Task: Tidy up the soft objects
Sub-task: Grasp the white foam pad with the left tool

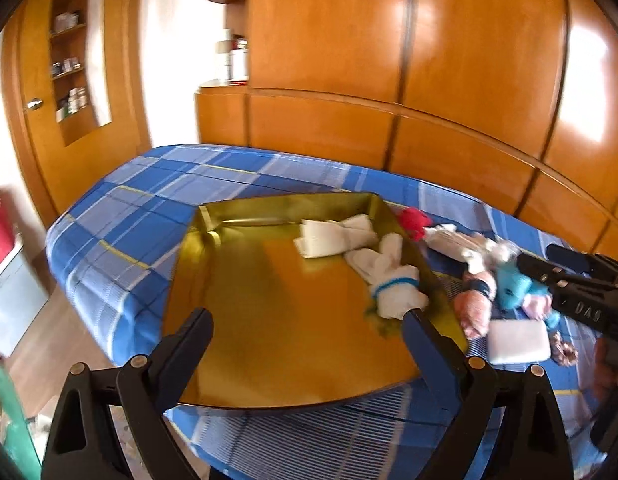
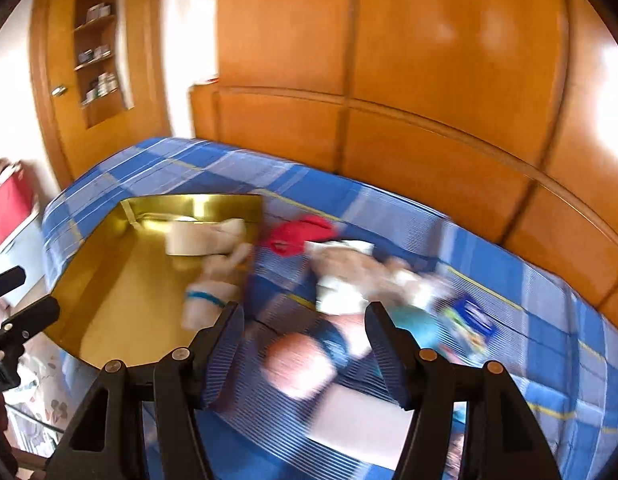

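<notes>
1. A gold tray [image 1: 269, 320] lies on a bed covered in a blue plaid blanket [image 1: 129, 208], with orange wooden wardrobe doors [image 1: 429, 60] behind it.
2. The left gripper [image 1: 309, 328] hovers over the near part of the tray; its jaws are spread wide and grasp nothing.
3. Inside the tray, toward its far right corner, lie a folded white cloth [image 1: 321, 236] and a white sock with a blue stripe [image 1: 389, 280], the sock resting against the tray's right wall.
4. Just outside that wall, on the blanket, sits a loose row of soft things: a red item [image 1: 415, 220], a pale bundle [image 1: 457, 240], a pink rolled sock with a dark band [image 1: 475, 304], a light blue plush toy [image 1: 517, 288] and a white rectangular pad [image 1: 519, 340].
5. The right gripper [image 2: 305, 328] hangs above the pink rolled sock [image 2: 301, 360], its jaws released and parted on either side of it, touching nothing that can be made out; this view is heavily blurred.
6. The right gripper's black body [image 1: 581, 292] shows at the right edge of the left view.
</notes>
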